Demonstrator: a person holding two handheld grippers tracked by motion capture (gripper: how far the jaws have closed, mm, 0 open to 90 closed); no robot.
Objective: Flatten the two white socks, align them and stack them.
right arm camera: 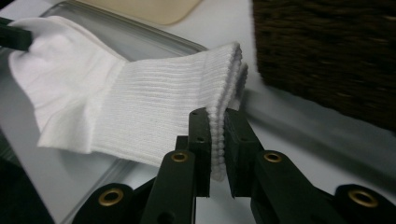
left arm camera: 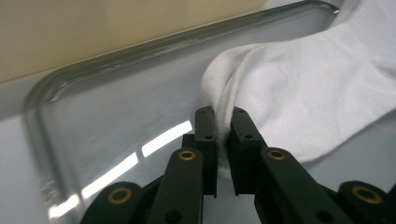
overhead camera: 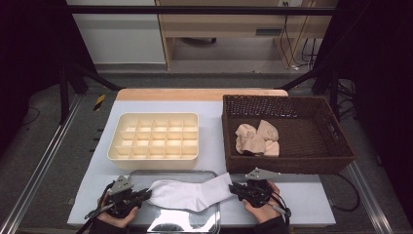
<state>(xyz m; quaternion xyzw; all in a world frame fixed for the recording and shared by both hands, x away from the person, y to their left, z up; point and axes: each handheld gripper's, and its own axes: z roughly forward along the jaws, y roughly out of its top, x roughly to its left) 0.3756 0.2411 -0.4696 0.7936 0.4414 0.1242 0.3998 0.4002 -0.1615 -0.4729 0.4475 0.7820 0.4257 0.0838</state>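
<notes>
Holding a white sock (overhead camera: 187, 193) at both ends, we have one tool in each hand. Our left tool (overhead camera: 144, 194) pinches the toe end, and in the left gripper view (left arm camera: 223, 140) its two black jaws stand narrow with a fold of the white cloth squeezed between them. Our right tool (overhead camera: 233, 188) pinches the ribbed cuff end, and in the right gripper view (right arm camera: 216, 140) its jaws are narrow too, with the cuff edge pressed between them.

The sock (right arm camera: 116, 107) stretches from one tool to the other, so it lies right between them. From the right tool we can see the sock run away toward the left tool, whose dark tip shows at the far end.

Under the sock, and just past the tip of the left tool, sits a clear tray (overhead camera: 146, 174) with a shiny rim (left arm camera: 140, 51). It rests on the white tabletop (overhead camera: 214, 141).

Farther out from the left tool is a cream box (overhead camera: 154, 137) with many small square slots. Farther out from the right tool, just beside it, is a brown woven basket (overhead camera: 287, 165). Some tan socks (overhead camera: 257, 138) lie in the basket, well apart from both tools.
</notes>
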